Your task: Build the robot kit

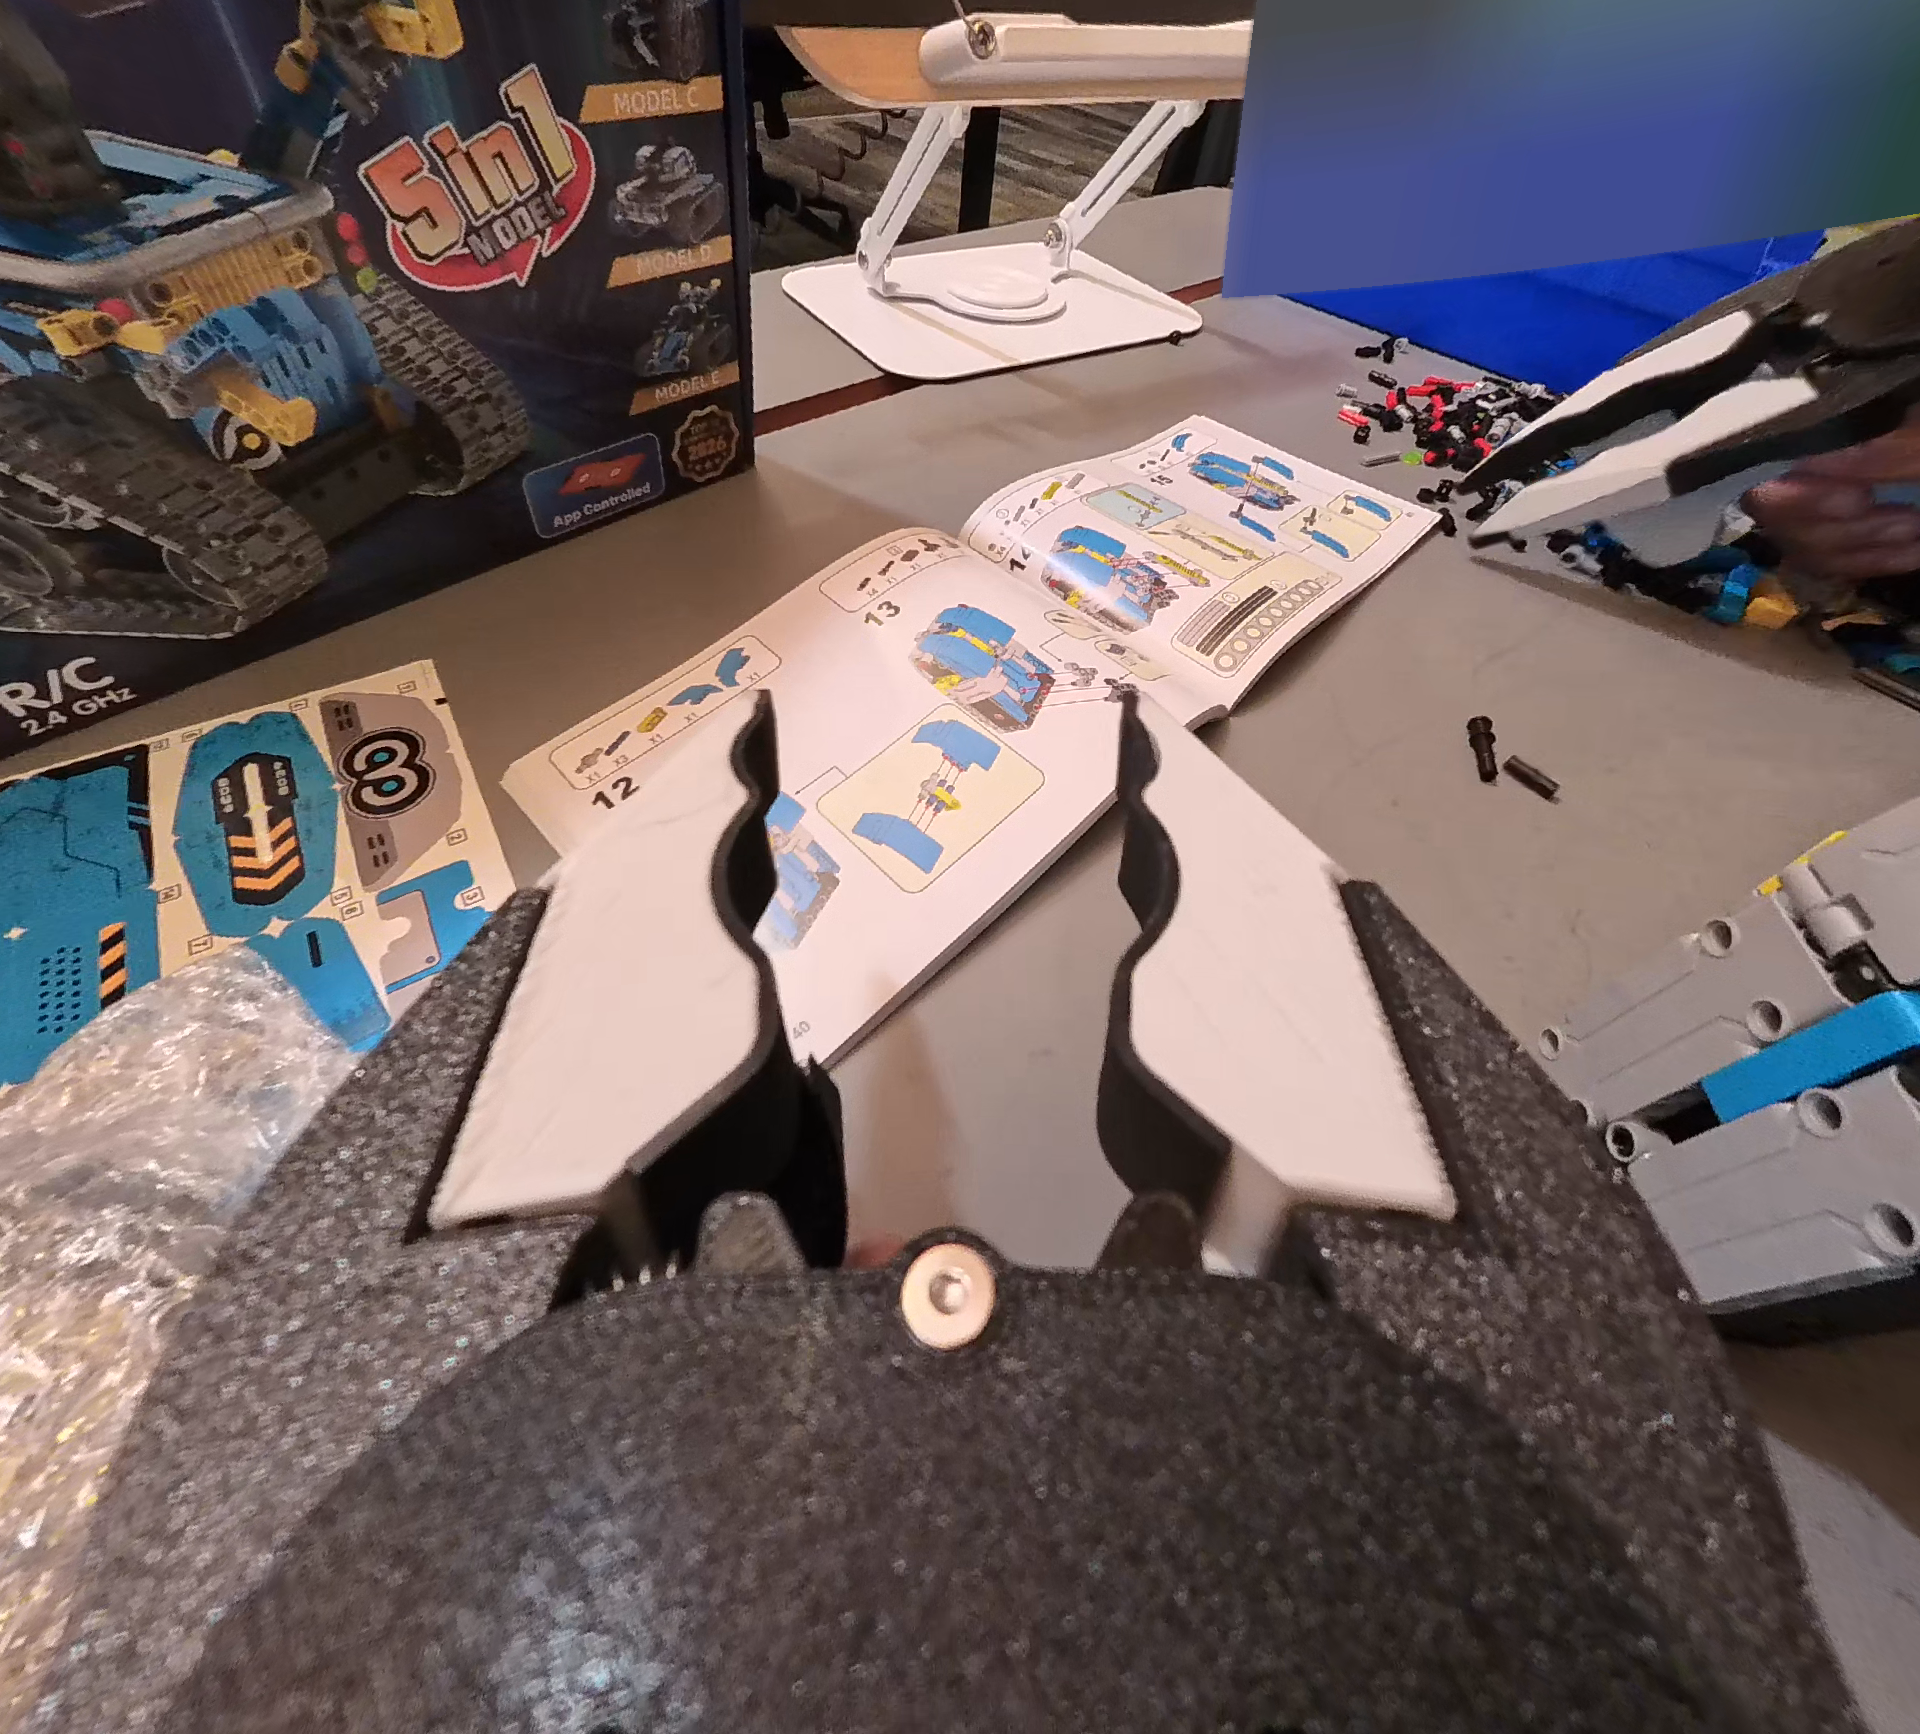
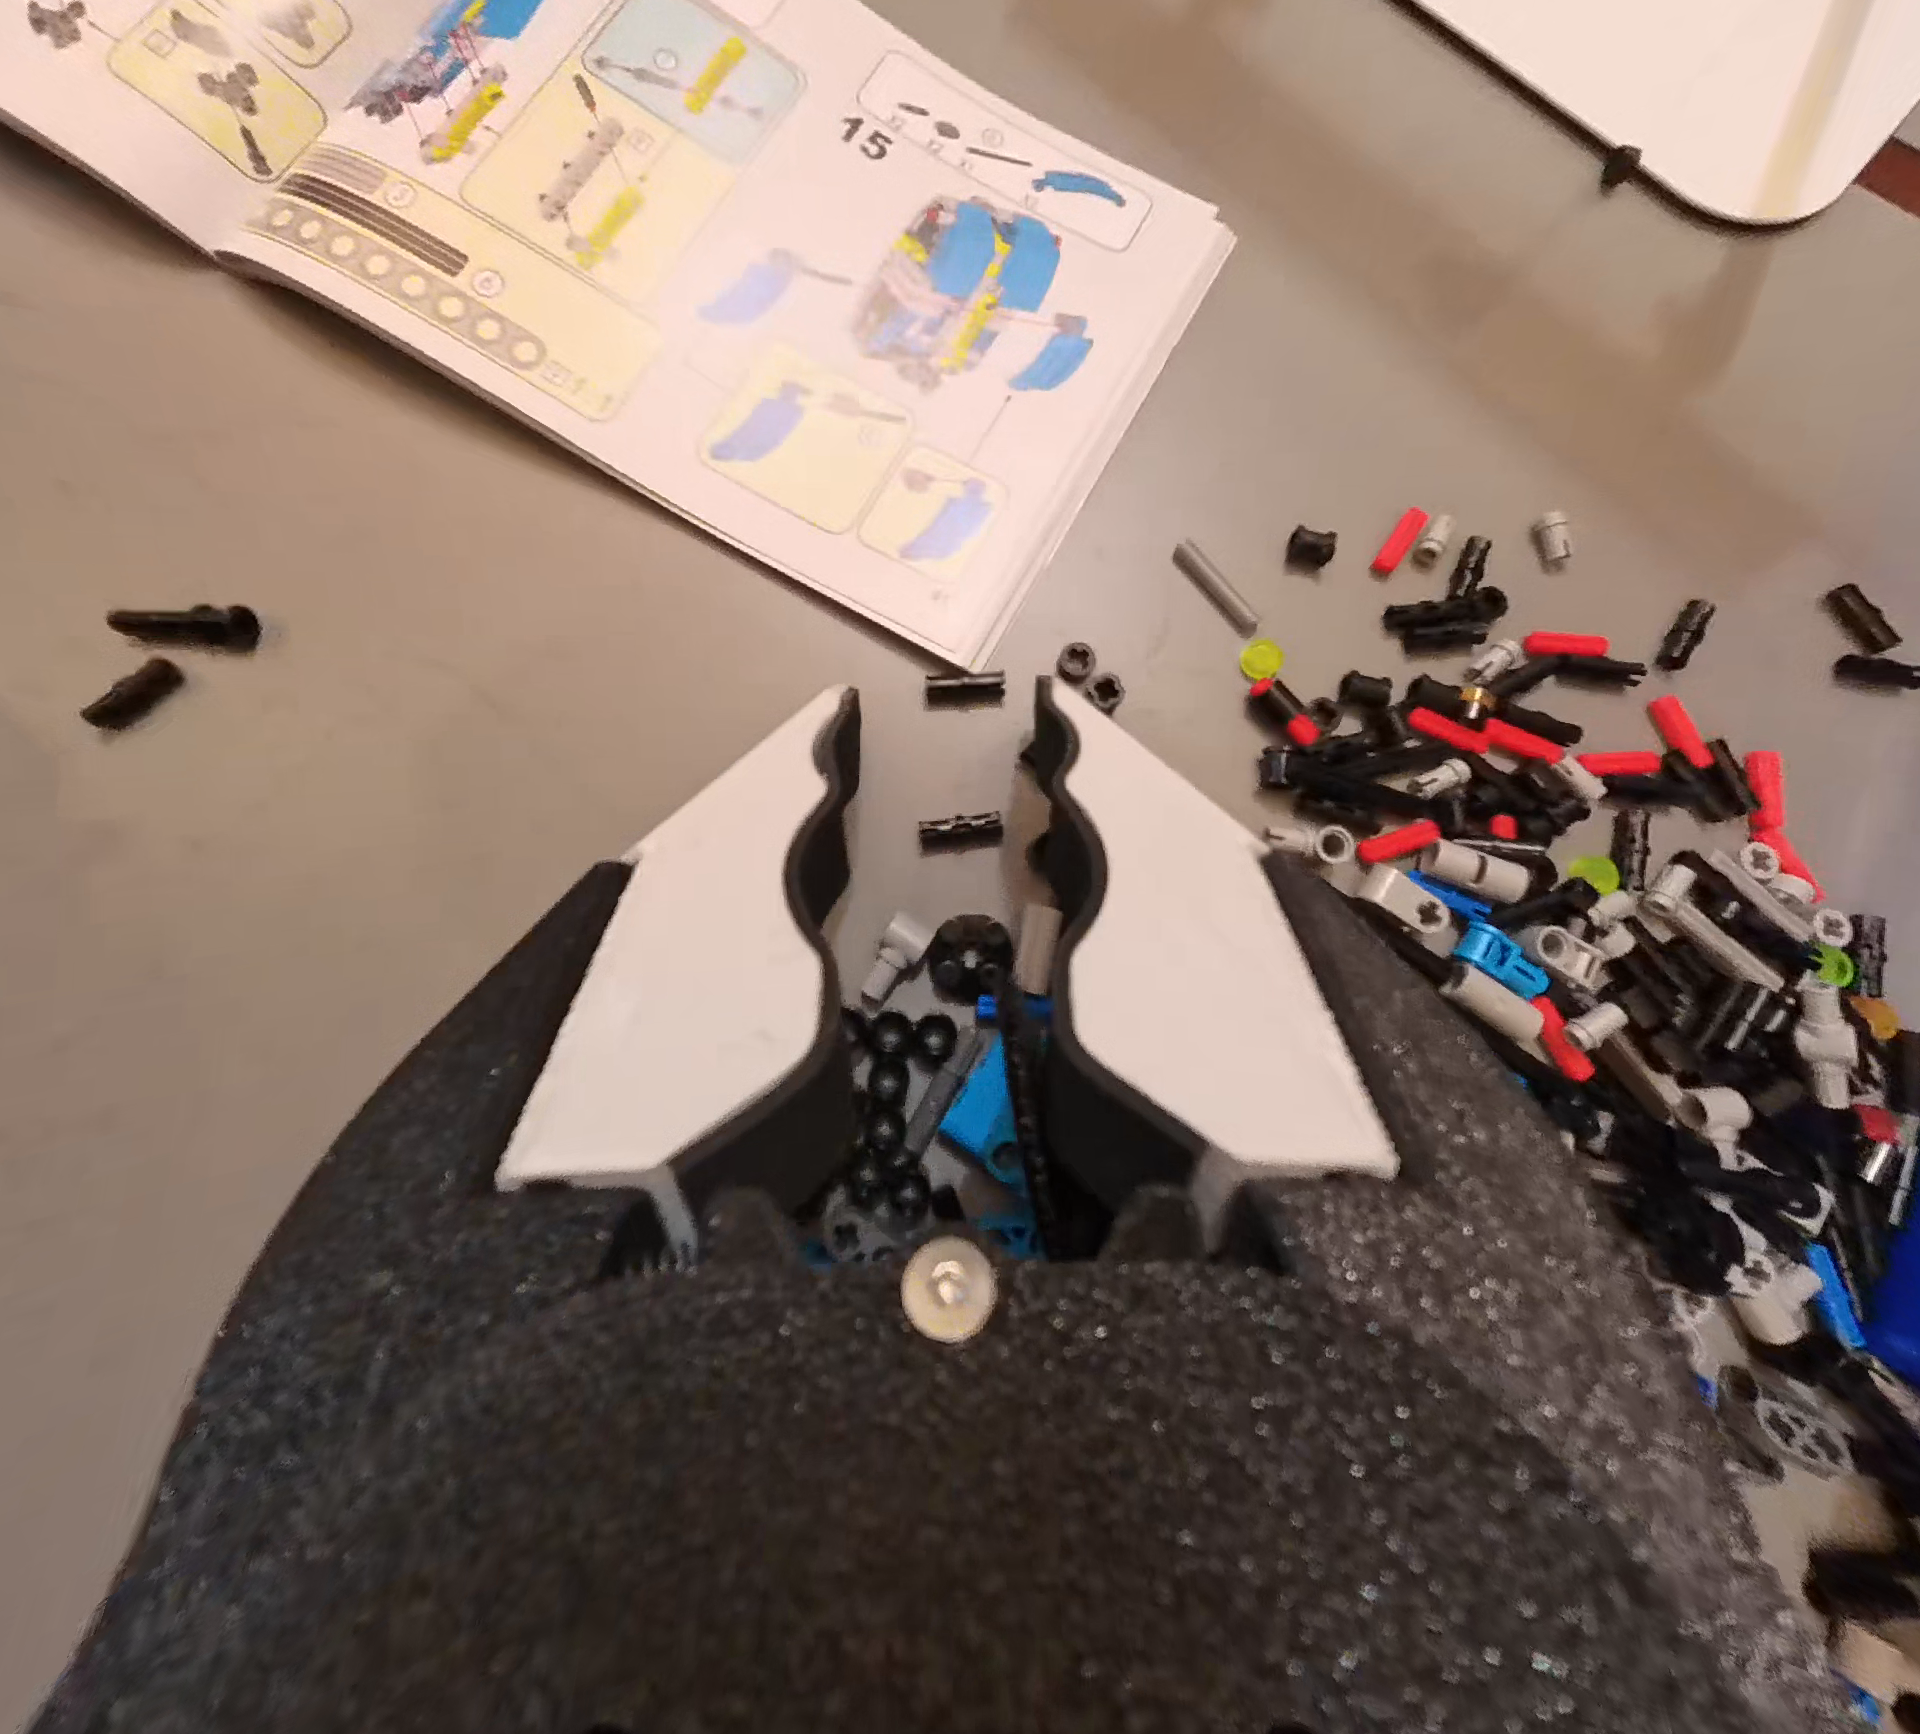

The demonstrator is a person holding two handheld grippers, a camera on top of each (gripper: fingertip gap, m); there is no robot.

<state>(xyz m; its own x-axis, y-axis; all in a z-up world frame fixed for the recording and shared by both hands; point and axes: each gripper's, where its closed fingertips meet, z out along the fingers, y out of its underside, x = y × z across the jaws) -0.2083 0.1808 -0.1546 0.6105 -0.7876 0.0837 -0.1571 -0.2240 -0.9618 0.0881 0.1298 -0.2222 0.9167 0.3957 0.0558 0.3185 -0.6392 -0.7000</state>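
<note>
While both claws hang apart over the desk [image 2: 312, 853] | right claw [image 2: 945, 702] narrow-gapped, holding nothing, tips at near edge of loose brick pile [image 2: 1507, 853], a short black pin [image 2: 961, 830] crosswise between its fingers | left claw [image 1: 945, 713] wide, empty, over open instruction booklet [image 1: 987, 645] | grey built block [image 1: 1745, 1113] right of it | box [image 1: 364, 230] far left.

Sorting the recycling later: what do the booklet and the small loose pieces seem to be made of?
Booklet: paper, slightly glossy; thin stacked pages show at its edge and light glares off the print. Loose pieces: probably hard moulded plastic, smooth, in solid red, black and grey.
</note>
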